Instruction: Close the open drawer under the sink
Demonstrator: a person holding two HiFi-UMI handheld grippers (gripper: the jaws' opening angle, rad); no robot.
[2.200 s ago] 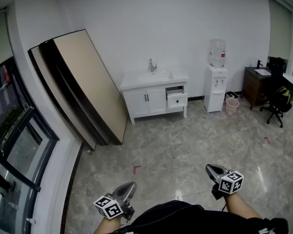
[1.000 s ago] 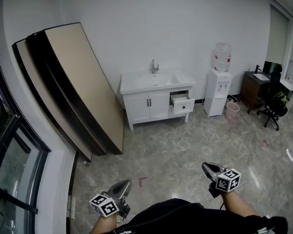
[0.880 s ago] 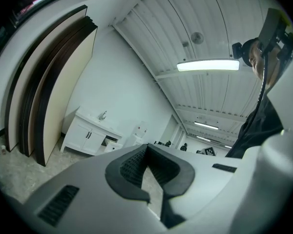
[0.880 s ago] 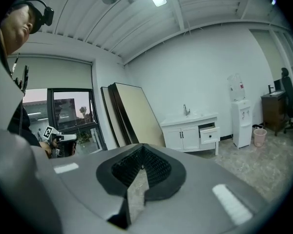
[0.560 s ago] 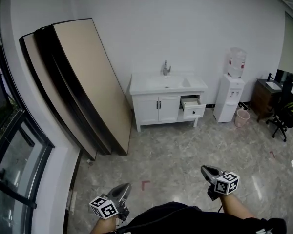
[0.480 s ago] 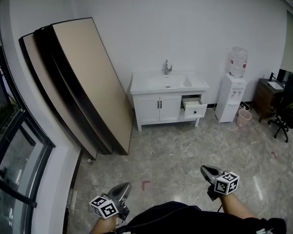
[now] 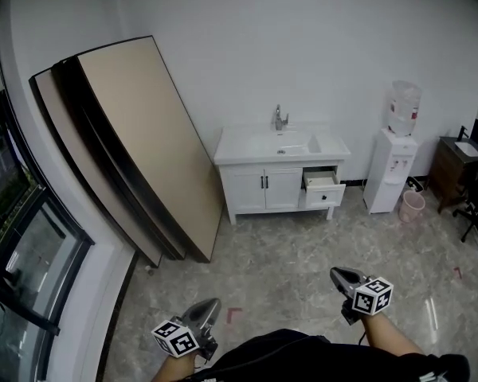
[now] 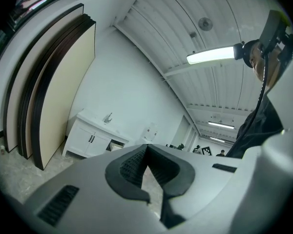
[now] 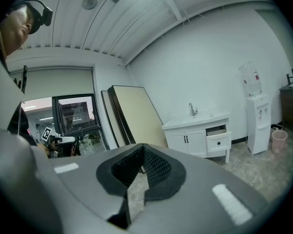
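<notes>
Head view: the open drawer (image 7: pixel 324 188) under the sink (image 7: pixel 255 146) sits at one o'clock, well apart from you; left gripper view: your left gripper (image 8: pixel 145 152) is closed and empty; right gripper view: your right gripper (image 9: pixel 142 152) is likewise closed and empty, so the approach seems to be the step in hand, and the next move calls for walking closer and pushing the drawer's front.

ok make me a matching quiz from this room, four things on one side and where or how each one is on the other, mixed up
Things:
1 drawer
2 water cooler
3 boards
4 right gripper

Places or states:
a leaning on the wall, left of the sink
b jaws shut, nothing held
c pulled out, under the sink
d standing upright, right of the sink

Pairs: 1-c, 2-d, 3-a, 4-b
</notes>
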